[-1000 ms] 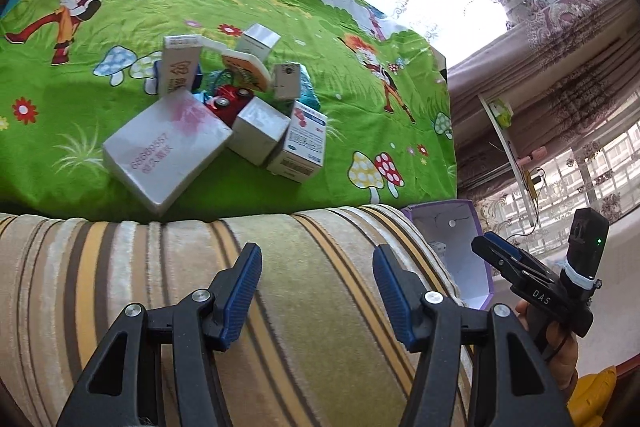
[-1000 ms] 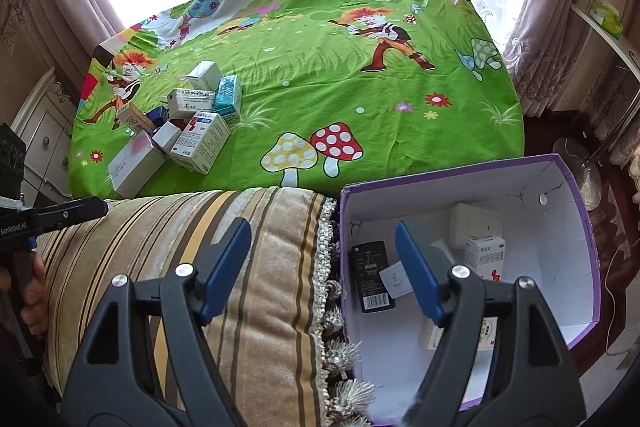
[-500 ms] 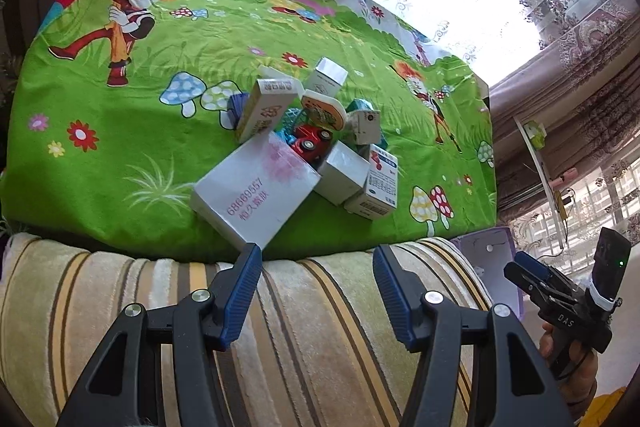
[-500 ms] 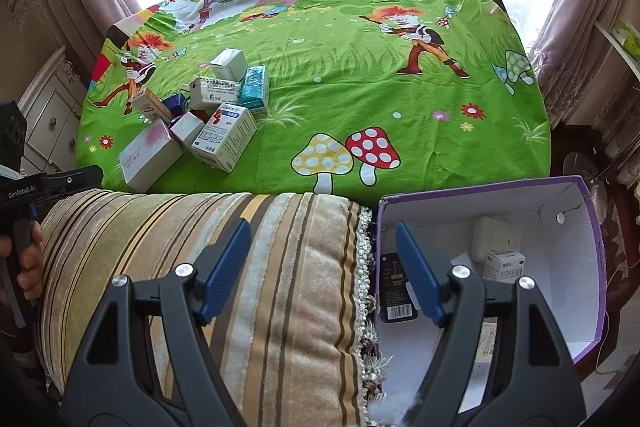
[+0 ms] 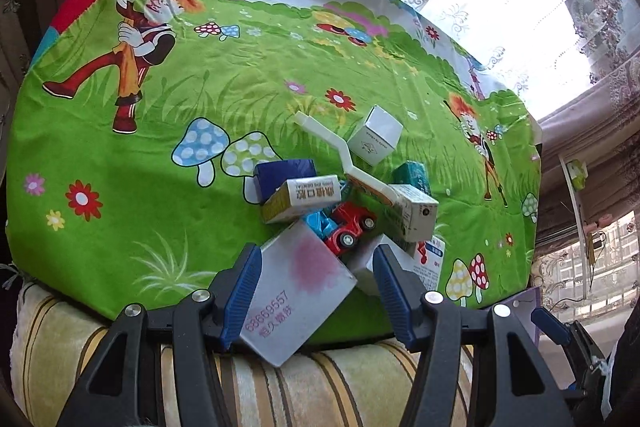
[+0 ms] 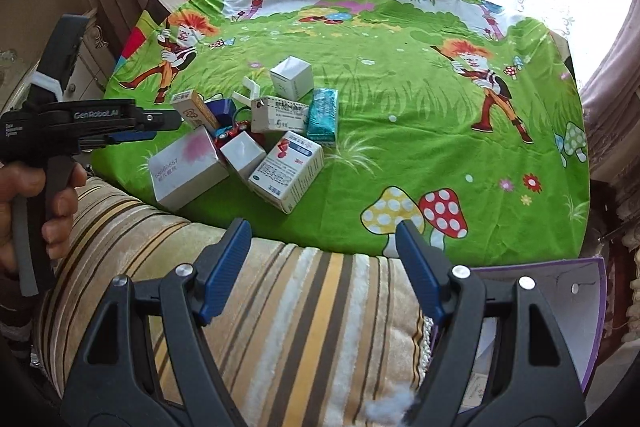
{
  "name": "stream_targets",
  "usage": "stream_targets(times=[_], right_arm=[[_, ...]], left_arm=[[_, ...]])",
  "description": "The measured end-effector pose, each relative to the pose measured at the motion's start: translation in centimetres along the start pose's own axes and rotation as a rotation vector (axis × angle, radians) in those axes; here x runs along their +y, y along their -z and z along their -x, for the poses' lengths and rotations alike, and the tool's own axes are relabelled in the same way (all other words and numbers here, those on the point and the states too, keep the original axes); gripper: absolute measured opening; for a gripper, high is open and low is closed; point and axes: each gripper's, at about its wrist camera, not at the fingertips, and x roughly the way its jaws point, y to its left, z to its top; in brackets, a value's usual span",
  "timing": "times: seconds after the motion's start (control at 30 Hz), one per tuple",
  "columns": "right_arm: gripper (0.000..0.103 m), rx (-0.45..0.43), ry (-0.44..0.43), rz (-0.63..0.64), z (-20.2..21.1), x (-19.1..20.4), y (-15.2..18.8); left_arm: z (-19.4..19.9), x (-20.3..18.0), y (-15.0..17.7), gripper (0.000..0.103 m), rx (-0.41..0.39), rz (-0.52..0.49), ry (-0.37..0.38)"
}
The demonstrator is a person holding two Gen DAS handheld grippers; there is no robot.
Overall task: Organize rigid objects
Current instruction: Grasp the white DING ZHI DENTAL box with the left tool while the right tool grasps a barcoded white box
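Between the spread jaws of the left gripper (image 5: pixel 316 291), seen from the left wrist, sits the big white box (image 5: pixel 298 291) with pink print, lying flat at the near edge of the table (image 5: pixel 120 167); pads not touching it, nothing pinched. Just past the jaws: red toy car (image 5: pixel 350 229) against the box's far corner, a blue toy (image 5: pixel 318 223) beside it, a cream carton (image 5: pixel 304 201) leaning over a dark blue box (image 5: pixel 280 175). Further out, white plastic piece (image 5: pixel 328 139), white cube box (image 5: pixel 376 137), teal box (image 5: pixel 414 175), long white carton (image 5: pixel 412 211). To the right of the jaws, blue-and-white medicine box (image 5: pixel 430 261).

Right gripper (image 6: pixel 320 267): jaws wide apart, empty, over the striped cushion (image 6: pixel 300 307). Whole pile lies ahead and left of these jaws, the medicine box nearest. Purple bin (image 6: pixel 588 307) sits right of the jaws, beside the cushion. Left-hand tool held by a hand (image 6: pixel 40 203) at far left of that view.
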Motion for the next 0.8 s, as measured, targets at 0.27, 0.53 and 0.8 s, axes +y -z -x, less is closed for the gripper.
stream_targets(times=[0.27,0.53,0.8], right_arm=[[0.078,0.006,-0.013,0.024,-2.2,2.2,-2.8],[0.078,0.03,0.004,0.049,-5.8,3.9,-4.3],[0.077,0.038,0.038,0.043,-8.2,4.9,-5.6]], left_arm=[[-2.5,0.2,-2.3,0.059,0.007,0.037,-0.06],[-3.4,0.7,-2.4,0.045,0.006,0.019,-0.055],[-3.1,2.1,-1.6,0.033,-0.012,0.052,-0.031]])
